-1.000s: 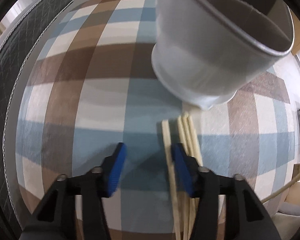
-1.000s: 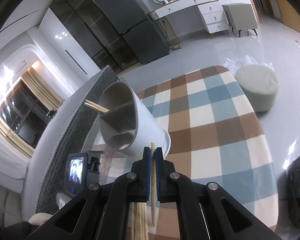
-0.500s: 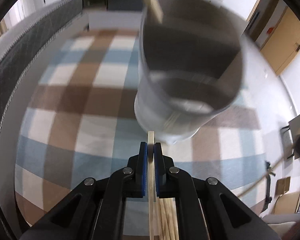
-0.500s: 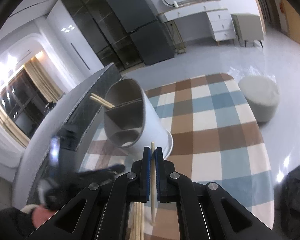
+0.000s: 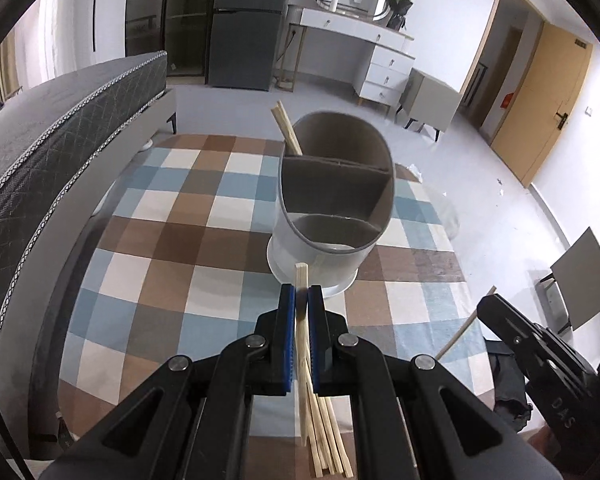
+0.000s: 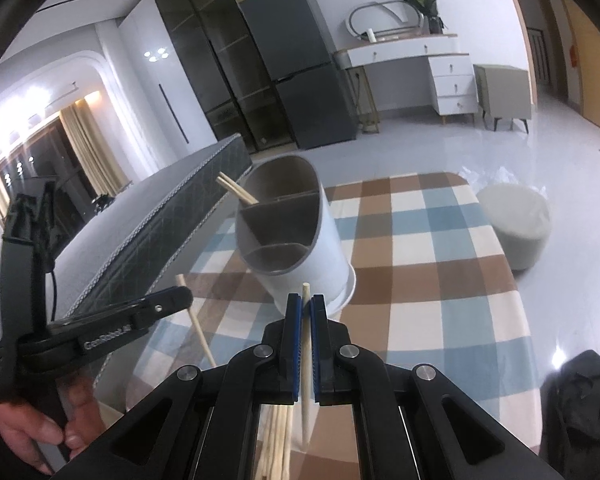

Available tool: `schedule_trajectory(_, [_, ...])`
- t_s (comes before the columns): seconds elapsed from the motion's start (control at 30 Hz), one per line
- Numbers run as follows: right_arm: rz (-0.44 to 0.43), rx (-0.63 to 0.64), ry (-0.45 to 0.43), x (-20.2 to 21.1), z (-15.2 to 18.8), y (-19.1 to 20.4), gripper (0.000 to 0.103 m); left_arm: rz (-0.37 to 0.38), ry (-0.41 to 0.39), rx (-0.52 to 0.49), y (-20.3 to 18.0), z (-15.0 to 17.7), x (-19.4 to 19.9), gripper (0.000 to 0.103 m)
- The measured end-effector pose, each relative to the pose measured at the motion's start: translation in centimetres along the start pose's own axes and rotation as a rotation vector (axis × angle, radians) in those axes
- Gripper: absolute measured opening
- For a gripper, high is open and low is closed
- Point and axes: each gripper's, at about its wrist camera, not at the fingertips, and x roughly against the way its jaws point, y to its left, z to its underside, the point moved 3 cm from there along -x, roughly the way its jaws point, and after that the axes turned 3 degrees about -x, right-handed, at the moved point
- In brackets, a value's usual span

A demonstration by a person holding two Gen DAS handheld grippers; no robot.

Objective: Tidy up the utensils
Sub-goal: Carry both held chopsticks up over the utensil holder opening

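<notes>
Between the blue pads of the left hand-held gripper [image 5: 301,300], in the left wrist view, a single wooden chopstick [image 5: 301,344] is clamped, its tip poking out ahead of the fingers. Just ahead of that tip, a white divided utensil holder [image 5: 332,208] is seen on the checked table [image 5: 172,264], with a pair of chopsticks [image 5: 287,129] leaning from its farthest compartment. Below the jaws, a loose bundle of chopsticks [image 5: 328,436] is laid on the table.

From the right wrist view, the right hand-held gripper [image 6: 305,312] is shown closed on another chopstick [image 6: 306,360]. The utensil holder [image 6: 300,236] is found just ahead, and the left hand-held gripper [image 6: 168,300] is seen to the left.
</notes>
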Motion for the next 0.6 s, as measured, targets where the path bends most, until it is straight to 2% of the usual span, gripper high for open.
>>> schedule_trajectory(0.27, [0.004, 0.050, -0.049, 1.4, -0.8, 1.5, 0.003, 0.014, -0.034, -0.059, -1.0, -1.0, 2.6, 0.002])
schedule_trajectory(0.6, [-0.006, 0.091, -0.083, 3.4, -3.4, 2.7, 0.003, 0.071, -0.149, -0.006, -1.1, -5.5, 5.8, 0.002])
